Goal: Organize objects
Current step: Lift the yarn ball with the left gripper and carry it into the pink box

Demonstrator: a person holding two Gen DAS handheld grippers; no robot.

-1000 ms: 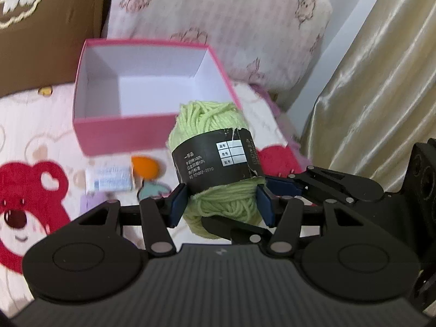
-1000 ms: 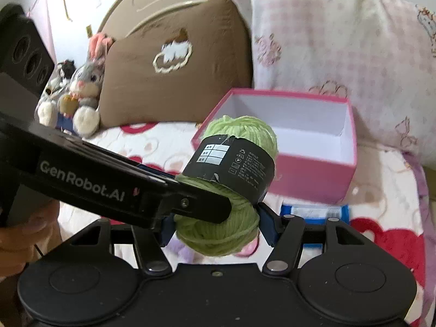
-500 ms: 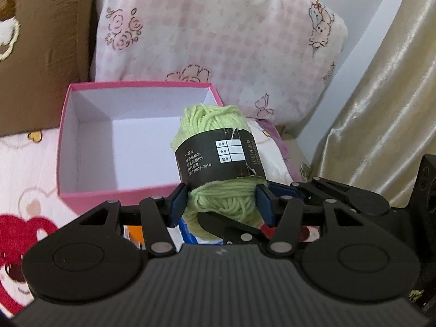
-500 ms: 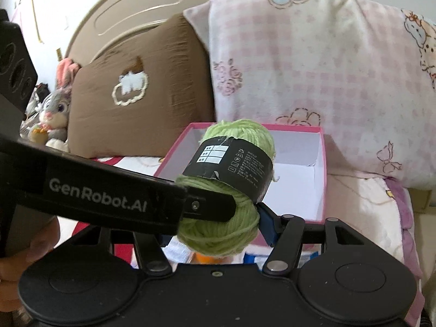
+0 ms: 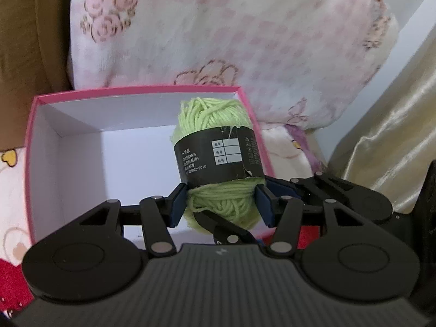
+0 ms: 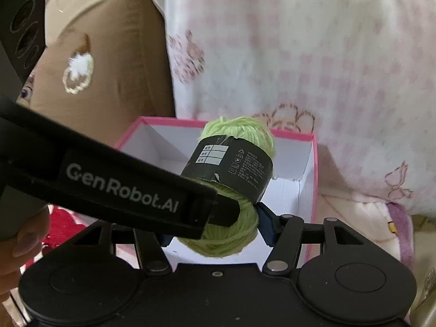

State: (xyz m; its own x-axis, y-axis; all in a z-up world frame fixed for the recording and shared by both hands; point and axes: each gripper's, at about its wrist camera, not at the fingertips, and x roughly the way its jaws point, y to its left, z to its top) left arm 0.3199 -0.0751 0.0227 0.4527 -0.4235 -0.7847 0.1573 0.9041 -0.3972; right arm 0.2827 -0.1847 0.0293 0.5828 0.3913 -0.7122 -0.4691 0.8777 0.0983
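Observation:
A light green yarn ball (image 5: 215, 125) with a black paper band hangs over the right part of an open pink box (image 5: 136, 90) with a white inside. My left gripper (image 5: 220, 204) is shut on its lower half, blue pads pressing both sides. In the right wrist view, my right gripper (image 6: 218, 231) grips the same yarn ball (image 6: 239, 133) from another side, its jaws closing a little tighter. The left gripper's black finger (image 6: 122, 188) crosses that view and hides the right gripper's left pad. The pink box (image 6: 314, 163) lies just behind and below the yarn.
A pink checked pillow (image 5: 218, 27) leans right behind the box, with a brown cushion (image 6: 103, 54) to its left. A gold curtain (image 5: 395, 136) hangs at the right. A person's hand (image 6: 24, 239) holds the left gripper. The bed sheet carries a red bear print.
Both grippers carried the yarn ball forward from over the bed sheet to over the box. The small items on the sheet have dropped out of sight. The grip looks the same.

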